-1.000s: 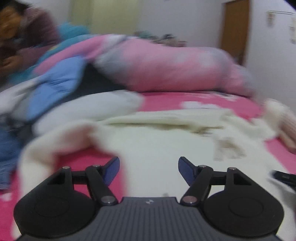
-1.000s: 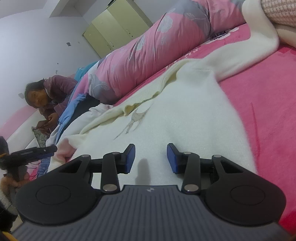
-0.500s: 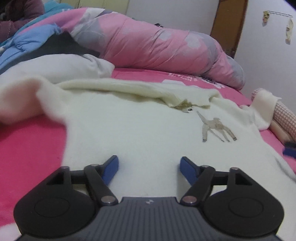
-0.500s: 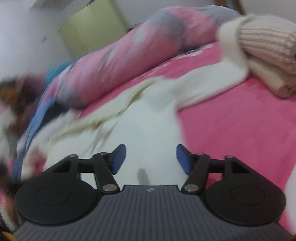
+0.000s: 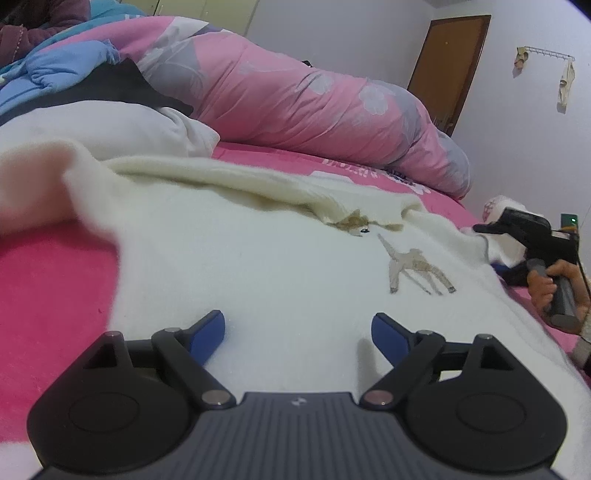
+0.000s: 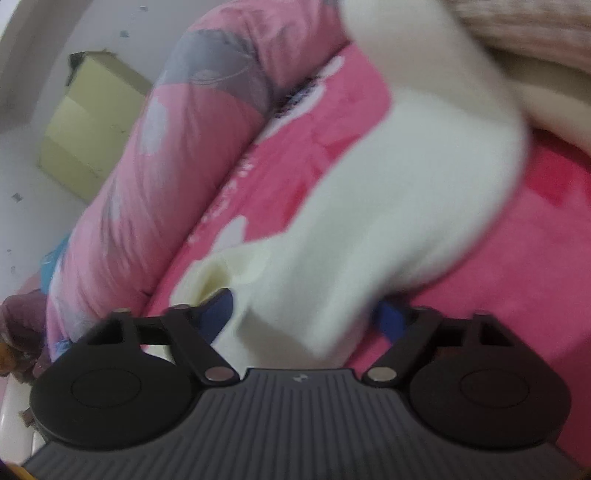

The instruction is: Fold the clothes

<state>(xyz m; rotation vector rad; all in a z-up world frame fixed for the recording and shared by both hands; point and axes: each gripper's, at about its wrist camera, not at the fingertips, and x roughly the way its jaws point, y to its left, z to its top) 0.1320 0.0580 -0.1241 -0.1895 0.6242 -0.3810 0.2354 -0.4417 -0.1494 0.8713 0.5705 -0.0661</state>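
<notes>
**foldnoob:** so here's where I'm at. The fluffy cream-white knitted sweater with the little embroidered giraffe [image 5: 280,258] is spread over the bright pink fleece bedsheet [image 5: 55,280], body right ahead of and under the left gripper [image 5: 298,328]. Those tongs are spreading, jaws wide, nothing between them, just sitting low over the fabric. The right gripper [image 6: 303,314] is closing with the sweater's cream sleeve [image 6: 369,221] running between its blue pads [image 6: 218,306]; too blurry to swear they're biting yet.

**creasekiller:** that blur is your risk imo. If the sleeve gets swung across before the pads really pinch, fuzzy knit like that probably just slides out and flops halfway.

**foldnoob:** and the left?

**creasekiller:** it's pinning nothing. Drag the sleeve and I'd guess the whole body creeps over the fleece, since nothing is anchoring it. Also the collar edge beyond the left tongs is already rolled over near the giraffe [image 5: 417,269], so a fold on top would bake that wrinkle in.

**foldnoob:** anything on the right side?

**creasekiller:** the ribbed beige-pink knit bundle [image 6: 535,33] beyond and to the right of the right tongs lies against the sleeve's far end. Could snag and come along.
</notes>
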